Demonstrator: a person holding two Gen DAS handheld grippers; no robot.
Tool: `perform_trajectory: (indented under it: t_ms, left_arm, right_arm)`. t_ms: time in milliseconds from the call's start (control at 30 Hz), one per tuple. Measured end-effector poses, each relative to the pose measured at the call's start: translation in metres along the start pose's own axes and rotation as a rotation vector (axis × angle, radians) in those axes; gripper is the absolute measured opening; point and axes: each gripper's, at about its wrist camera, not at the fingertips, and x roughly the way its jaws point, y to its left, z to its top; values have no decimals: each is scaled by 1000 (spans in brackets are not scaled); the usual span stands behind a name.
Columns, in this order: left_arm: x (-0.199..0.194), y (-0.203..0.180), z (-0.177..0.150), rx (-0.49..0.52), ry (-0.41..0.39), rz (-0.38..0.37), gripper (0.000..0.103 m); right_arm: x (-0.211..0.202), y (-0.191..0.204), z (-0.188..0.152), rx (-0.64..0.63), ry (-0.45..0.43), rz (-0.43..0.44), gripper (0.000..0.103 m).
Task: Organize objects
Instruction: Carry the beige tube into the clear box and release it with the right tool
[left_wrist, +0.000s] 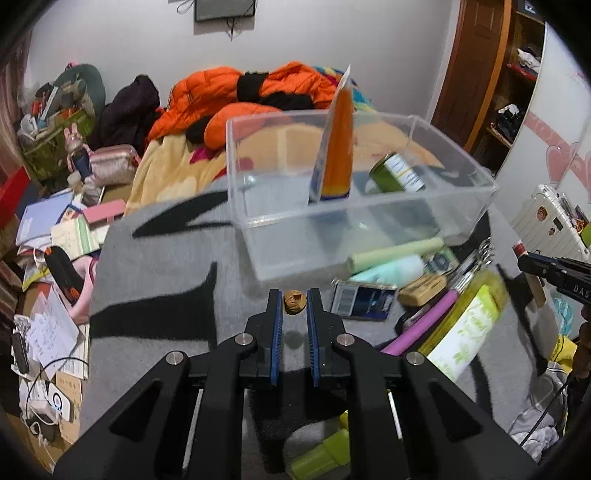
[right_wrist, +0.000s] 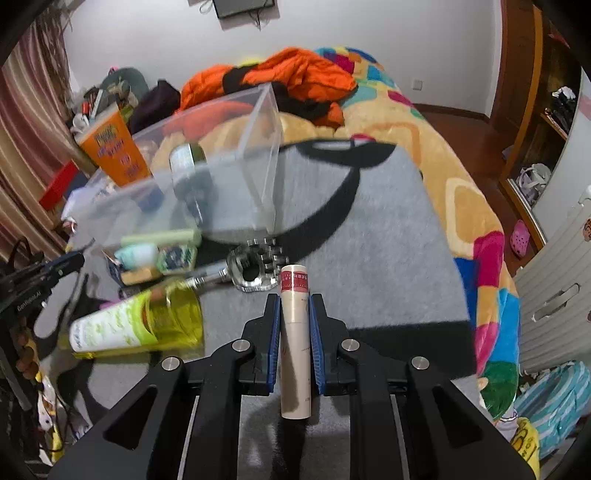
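Left gripper pinches a small brown nut-like piece at its fingertips; the clear bin sits upper centre, holding an orange tube and a green bottle. Right gripper clamps a cream tube, bin at upper left. Judgement: lift each over the rim, release low into open floor space, one at a time.

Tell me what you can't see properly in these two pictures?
- Small brown lump between the left gripper fingers, left wrist view: too small to identify.
- Lime-green plastic bottle, left wrist view: partly hidden behind the gripper body.
- Orange squeeze tube in the clear plastic box, right wrist view: its print is blurred.
- Cream cylindrical tube with red label in the right gripper: label text too small.
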Motion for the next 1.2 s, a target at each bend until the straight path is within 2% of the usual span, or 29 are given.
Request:
perform_trajectory:
  t_ms: [367,633,900,1200]
  left_arm:
    - [-7,-6,34,7,-76,1,12]
    - [0,0,60,-21,-104,-8,12]
    - [17,3,73,-27,-91,-1,12]
    - [46,18,75,-88,-9,-14,12]
  right_arm:
    - [-18,24,44,-63,-129,49,14]
    - [-15,39,75,-94,-180,90,14]
    - [5,50,102,-119,-178,94,14]
    - [40,62,122,-160,-124,58,14]
